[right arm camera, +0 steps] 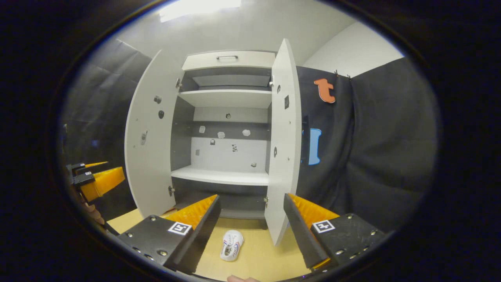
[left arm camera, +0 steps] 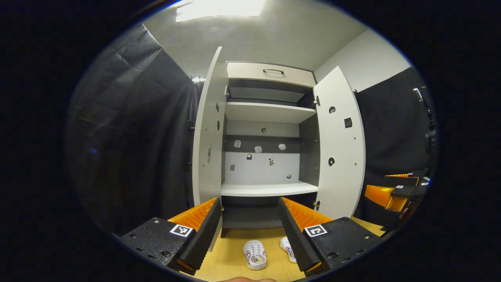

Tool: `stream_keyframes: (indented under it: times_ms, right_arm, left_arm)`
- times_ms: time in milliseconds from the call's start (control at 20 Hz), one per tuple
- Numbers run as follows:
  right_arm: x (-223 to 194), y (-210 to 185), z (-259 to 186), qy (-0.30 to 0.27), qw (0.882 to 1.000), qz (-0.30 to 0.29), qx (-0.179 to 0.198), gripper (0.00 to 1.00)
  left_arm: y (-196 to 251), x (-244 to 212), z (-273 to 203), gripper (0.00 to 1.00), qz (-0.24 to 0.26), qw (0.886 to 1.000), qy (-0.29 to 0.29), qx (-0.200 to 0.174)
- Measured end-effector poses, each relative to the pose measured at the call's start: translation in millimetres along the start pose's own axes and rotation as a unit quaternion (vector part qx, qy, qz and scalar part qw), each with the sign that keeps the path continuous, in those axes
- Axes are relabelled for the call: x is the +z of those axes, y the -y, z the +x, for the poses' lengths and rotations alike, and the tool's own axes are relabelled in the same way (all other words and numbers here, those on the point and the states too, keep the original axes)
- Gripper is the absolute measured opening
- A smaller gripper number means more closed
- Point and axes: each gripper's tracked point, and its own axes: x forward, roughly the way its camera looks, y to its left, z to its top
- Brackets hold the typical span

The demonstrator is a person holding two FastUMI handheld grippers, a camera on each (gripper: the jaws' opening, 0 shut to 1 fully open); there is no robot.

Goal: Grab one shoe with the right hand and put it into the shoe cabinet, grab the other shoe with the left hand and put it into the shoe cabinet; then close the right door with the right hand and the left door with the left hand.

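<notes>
The shoe cabinet (left arm camera: 268, 149) stands straight ahead with both doors swung wide: in the left gripper view the left door (left arm camera: 209, 129) is seen nearly edge-on and the right door (left arm camera: 339, 145) shows its inner face. Its shelves are bare, with a lower shelf (left arm camera: 269, 189) and an upper shelf (left arm camera: 269, 111) below a closed drawer (left arm camera: 271, 73) at the top (small stickers dot the back panel).

The left gripper (left arm camera: 250, 213) hovers in front of the cabinet's lower opening, its jaws spread wide and holding nothing. On the wooden floor (left arm camera: 231, 250) below lie two white shoes: one shoe (left arm camera: 255, 254) between the jaws in the picture, toe toward the cabinet, and the other shoe (left arm camera: 288, 248) just beside it, partly hidden behind the right-hand finger.

The right gripper (right arm camera: 252, 209) likewise hangs with jaws wide apart and empty, facing the cabinet's right door (right arm camera: 283, 141). One white shoe (right arm camera: 231, 244) lies on the floor (right arm camera: 258, 250) beneath it, near the door's lower edge.
</notes>
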Motion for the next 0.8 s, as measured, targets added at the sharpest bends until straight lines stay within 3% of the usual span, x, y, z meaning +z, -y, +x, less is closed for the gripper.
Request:
stream_keyframes:
  times_ms: [300, 400, 450, 500, 550, 800]
  right_arm:
    - [-63.2, -16.6, 31.9, -0.041, 0.999, 0.000, 0.018, 0.96]
    - [-86.3, -21.3, 42.9, -0.048, 0.999, -0.009, 0.022, 0.94]
    - [-99.0, -25.5, 48.7, -0.052, 0.998, -0.008, 0.025, 0.96]
    - [-114.7, -30.3, 54.8, -0.061, 0.998, -0.005, 0.029, 0.94]
    - [-133.7, -34.8, 61.9, -0.071, 0.997, 0.001, 0.032, 0.94]
    - [-240.5, -54.0, 101.3, -0.135, 0.990, 0.013, 0.038, 0.97]
  left_arm:
    - [-2.6, -14.4, 2.7, 0.88, -0.007, 1.000, -0.016, -0.008]
    - [-6.5, -17.0, 4.7, 0.84, -0.005, 1.000, -0.015, -0.005]
    - [-7.8, -18.9, 5.1, 0.88, -0.004, 1.000, -0.015, -0.003]
    - [-9.2, -21.2, 5.9, 0.84, -0.003, 1.000, -0.016, -0.003]
    - [-11.1, -25.4, 6.3, 0.88, -0.001, 1.000, -0.018, -0.001]
    - [-23.3, -48.0, 8.2, 0.88, 0.009, 0.999, -0.032, 0.004]
